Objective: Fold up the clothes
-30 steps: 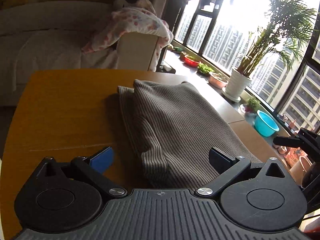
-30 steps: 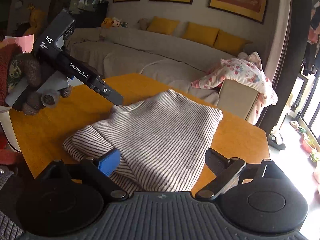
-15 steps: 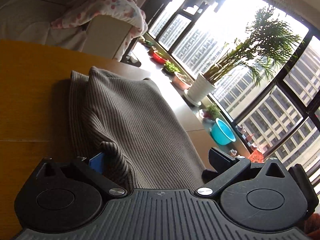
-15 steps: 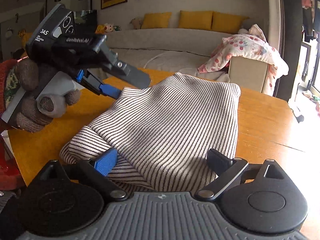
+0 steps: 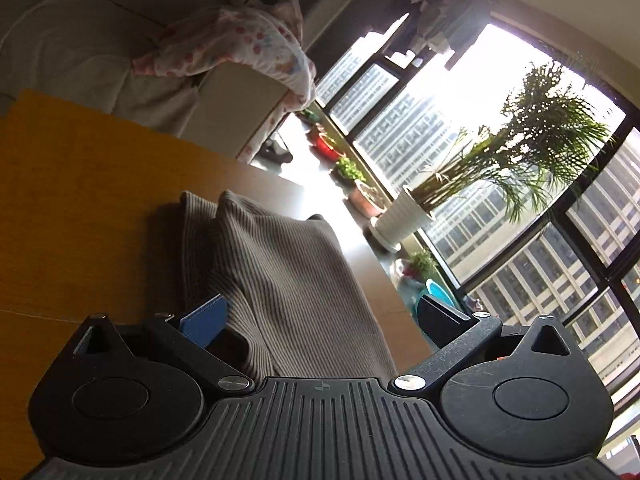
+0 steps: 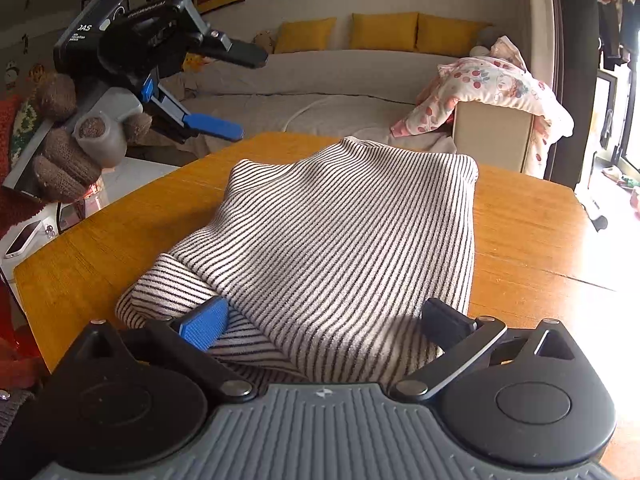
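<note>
A folded black-and-white striped garment (image 6: 348,232) lies on the orange wooden table (image 6: 528,232). My right gripper (image 6: 324,320) is low at its near edge. Its jaws are opening wide, with the cloth's near fold between them and neither pad pressing on it. My left gripper (image 6: 244,94) is held by a gloved hand (image 6: 60,160) in the air beyond the table's left edge, open and empty. In the left wrist view the garment (image 5: 288,280) stretches away on the table (image 5: 80,208) beyond the spread fingers of the left gripper (image 5: 322,316).
A sofa with yellow cushions (image 6: 384,32) runs behind the table. A floral blanket (image 6: 492,80) hangs over its end. A phone (image 6: 22,238) lies on a white surface at the left. A potted palm (image 5: 404,216) and small planters stand by the window.
The left gripper has lifted off the garment's far left corner, drawn back to the upper left and rolled. The right gripper's jaws have spread wider and it has sunk toward the near edge.
</note>
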`<action>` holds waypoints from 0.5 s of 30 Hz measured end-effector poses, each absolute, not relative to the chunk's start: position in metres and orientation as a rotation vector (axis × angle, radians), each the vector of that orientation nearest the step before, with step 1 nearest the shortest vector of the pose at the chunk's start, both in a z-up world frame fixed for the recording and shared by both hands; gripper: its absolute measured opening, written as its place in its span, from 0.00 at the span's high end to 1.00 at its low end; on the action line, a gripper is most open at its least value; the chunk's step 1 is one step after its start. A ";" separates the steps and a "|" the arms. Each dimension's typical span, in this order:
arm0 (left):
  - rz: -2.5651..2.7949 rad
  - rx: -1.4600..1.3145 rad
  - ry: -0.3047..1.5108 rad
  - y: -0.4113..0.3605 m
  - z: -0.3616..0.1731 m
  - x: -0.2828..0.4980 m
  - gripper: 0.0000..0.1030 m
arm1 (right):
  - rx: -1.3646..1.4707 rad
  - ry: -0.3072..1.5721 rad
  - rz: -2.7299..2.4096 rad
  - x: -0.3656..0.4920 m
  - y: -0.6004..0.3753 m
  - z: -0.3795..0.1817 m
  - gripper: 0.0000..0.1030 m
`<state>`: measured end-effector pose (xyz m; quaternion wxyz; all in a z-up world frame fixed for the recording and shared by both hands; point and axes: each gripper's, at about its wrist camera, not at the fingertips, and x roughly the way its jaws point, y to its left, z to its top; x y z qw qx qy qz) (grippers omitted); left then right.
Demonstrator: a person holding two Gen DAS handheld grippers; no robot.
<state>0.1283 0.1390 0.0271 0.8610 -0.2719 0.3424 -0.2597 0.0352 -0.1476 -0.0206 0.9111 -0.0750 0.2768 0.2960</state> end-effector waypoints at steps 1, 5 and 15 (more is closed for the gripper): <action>-0.561 -0.574 0.743 0.137 0.022 0.129 0.00 | -0.156 0.570 0.609 0.035 -0.147 -0.020 0.00; -0.595 -0.584 0.811 0.126 0.003 0.136 0.00 | -0.159 0.569 0.605 0.038 -0.146 -0.021 0.00; -0.444 -0.634 0.618 0.149 0.031 0.186 0.00 | -0.161 0.565 0.588 0.038 -0.146 -0.021 0.00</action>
